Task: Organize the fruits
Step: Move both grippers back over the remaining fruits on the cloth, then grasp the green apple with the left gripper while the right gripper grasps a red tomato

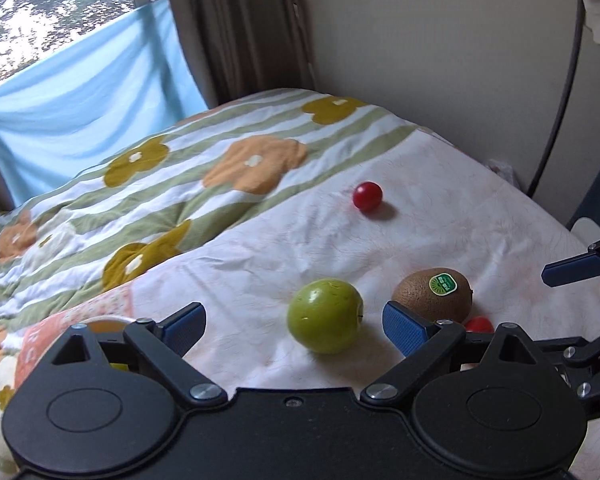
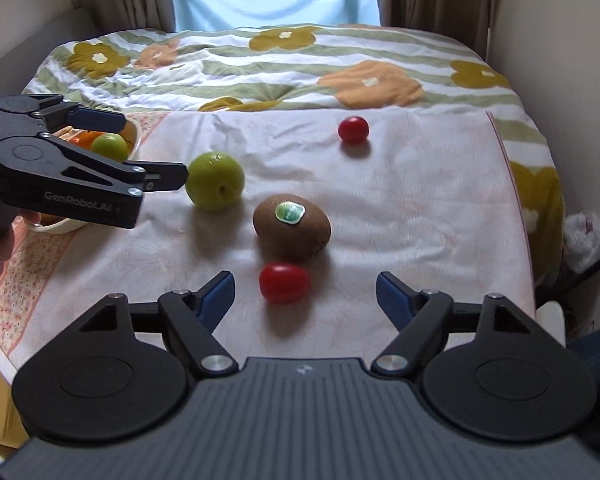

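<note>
A green apple [image 1: 324, 315] lies on the pale sheet, just ahead of my open left gripper [image 1: 294, 325] and between its fingers' line. It also shows in the right wrist view [image 2: 214, 181], with the left gripper [image 2: 152, 152] just left of it. A brown kiwi [image 2: 292, 232] with a green sticker lies beside it; in the left wrist view the kiwi [image 1: 434, 294] is to the right. A red tomato [image 2: 284, 282] lies in front of my open, empty right gripper [image 2: 305, 296]. A second red tomato [image 2: 353, 129] lies farther back.
A cream bowl [image 2: 136, 136] at the left holds a green fruit [image 2: 109, 146] and orange fruit. A flowered striped quilt [image 2: 284, 76] covers the far bed. Walls and curtains close in behind, and a white plastic bag [image 2: 584, 236] sits at the right.
</note>
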A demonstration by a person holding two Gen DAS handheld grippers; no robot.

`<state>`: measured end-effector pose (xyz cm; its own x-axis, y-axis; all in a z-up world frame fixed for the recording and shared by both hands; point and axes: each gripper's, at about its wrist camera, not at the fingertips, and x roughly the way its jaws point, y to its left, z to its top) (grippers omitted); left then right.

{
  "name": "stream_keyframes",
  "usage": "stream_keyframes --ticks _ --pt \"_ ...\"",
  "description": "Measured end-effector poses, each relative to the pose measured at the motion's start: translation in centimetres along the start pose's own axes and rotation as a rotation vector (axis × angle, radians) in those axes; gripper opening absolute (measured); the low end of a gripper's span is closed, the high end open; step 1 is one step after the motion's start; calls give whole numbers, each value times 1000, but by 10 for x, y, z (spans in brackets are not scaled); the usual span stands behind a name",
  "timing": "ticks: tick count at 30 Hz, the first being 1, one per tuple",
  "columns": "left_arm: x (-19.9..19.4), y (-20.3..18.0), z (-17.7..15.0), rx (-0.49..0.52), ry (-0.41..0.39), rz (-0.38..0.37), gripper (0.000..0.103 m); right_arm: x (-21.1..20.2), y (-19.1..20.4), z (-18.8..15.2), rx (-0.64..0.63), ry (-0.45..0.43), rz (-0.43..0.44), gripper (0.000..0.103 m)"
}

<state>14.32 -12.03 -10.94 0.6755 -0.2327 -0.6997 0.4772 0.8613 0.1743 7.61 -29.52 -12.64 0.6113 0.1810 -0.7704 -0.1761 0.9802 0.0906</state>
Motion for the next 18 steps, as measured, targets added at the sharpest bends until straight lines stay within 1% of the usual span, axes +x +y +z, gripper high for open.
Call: stream_keyframes --ticks 3,5,9,11,13,17,18 --pt "16 -3 0 24 14 -23 95 9 3 -4 26 9 -1 89" --pt "26 -5 0 37 28 -40 90 13 5 -5 45 10 -3 87" --pt "40 -6 -2 54 51 -66 84 20 9 -6 77 10 -4 83" --pt "44 -6 -2 54 61 -76 78 24 11 -6 82 12 -5 81" --pt "49 -6 -3 53 72 -85 73 28 13 -6 83 15 -7 81" --pt "57 -5 -4 46 92 -99 62 35 16 -5 85 22 -11 76" --pt "58 -5 -5 43 93 -106 61 36 15 -5 85 21 -14 75"
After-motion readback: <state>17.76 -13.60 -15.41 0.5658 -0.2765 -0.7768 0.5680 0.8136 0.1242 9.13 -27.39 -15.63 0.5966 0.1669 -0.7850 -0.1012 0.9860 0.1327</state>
